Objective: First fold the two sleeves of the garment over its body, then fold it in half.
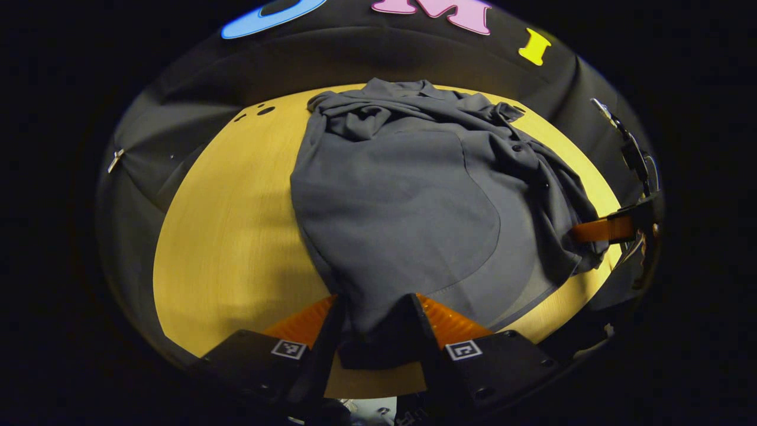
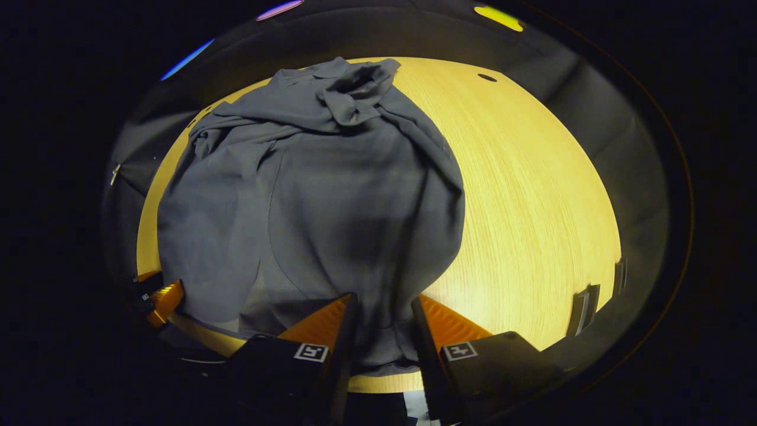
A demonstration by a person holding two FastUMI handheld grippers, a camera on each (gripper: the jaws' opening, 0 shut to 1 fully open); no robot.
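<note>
Grey shirt (image 1: 402, 195) lies on the yellow surface (image 1: 236, 236), long axis running straight away from both grippers, collar (image 2: 355, 83) at the far end. Left gripper (image 1: 376, 331) and right gripper (image 2: 383, 331) each have their fingers clamped on the near hem, side by side. Judgement: half-fold means carrying the hem forward toward the collar.

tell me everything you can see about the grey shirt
The grey shirt is a thin, matte woven garment with small dark buttons, lying rumpled on the yellow wooden table. Its sleeves and collar are bunched at the far end. The near hem is lifted: the left gripper and right gripper each pinch it between orange fingers.
</note>
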